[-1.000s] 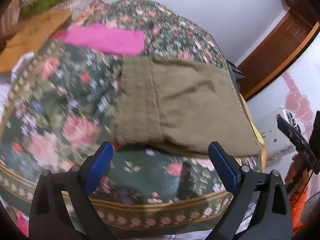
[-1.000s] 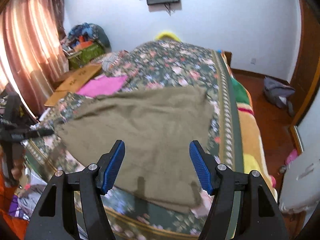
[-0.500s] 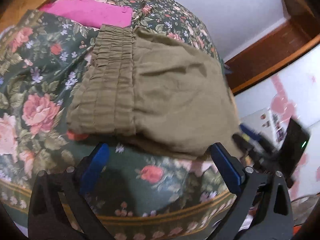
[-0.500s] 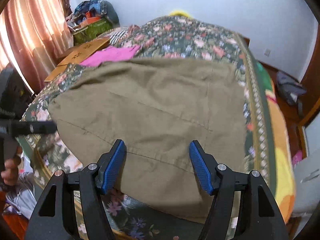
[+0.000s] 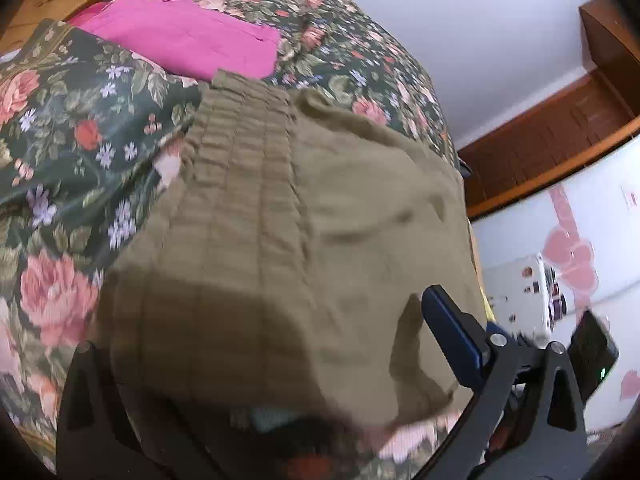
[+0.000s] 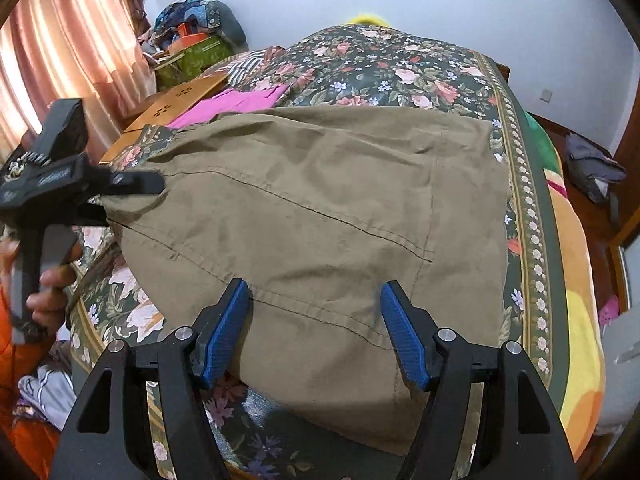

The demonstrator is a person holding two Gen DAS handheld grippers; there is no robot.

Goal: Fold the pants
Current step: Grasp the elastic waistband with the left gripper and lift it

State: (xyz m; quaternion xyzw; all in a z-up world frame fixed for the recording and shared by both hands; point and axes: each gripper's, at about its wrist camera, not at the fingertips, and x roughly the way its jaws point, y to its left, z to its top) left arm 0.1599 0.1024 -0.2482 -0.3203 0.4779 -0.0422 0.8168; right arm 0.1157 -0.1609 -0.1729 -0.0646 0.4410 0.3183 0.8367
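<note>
Both tools have come down closer to the bed (image 6: 532, 216) than a second ago, and the olive pants (image 6: 320, 208) now fill much more of each view. The bed is the biggest thing, with a dark flowery blanket on it. The pants lie flat on the blanket, near the front edge of the bed. A pink cloth (image 5: 180, 36) lies on the blanket just past the stretchy waistband (image 5: 236, 152).

The right tool (image 6: 314, 320) is spread wide and opening a little more, its blue pads (image 6: 224, 332) low over the hem end of the pants.

The left tool (image 5: 280, 360) has pushed in at the waistband end. Its left finger is now hidden under the cloth. I cannot tell if it pinches the pants.

A hand (image 6: 48, 292) holds the left tool's grip.
</note>
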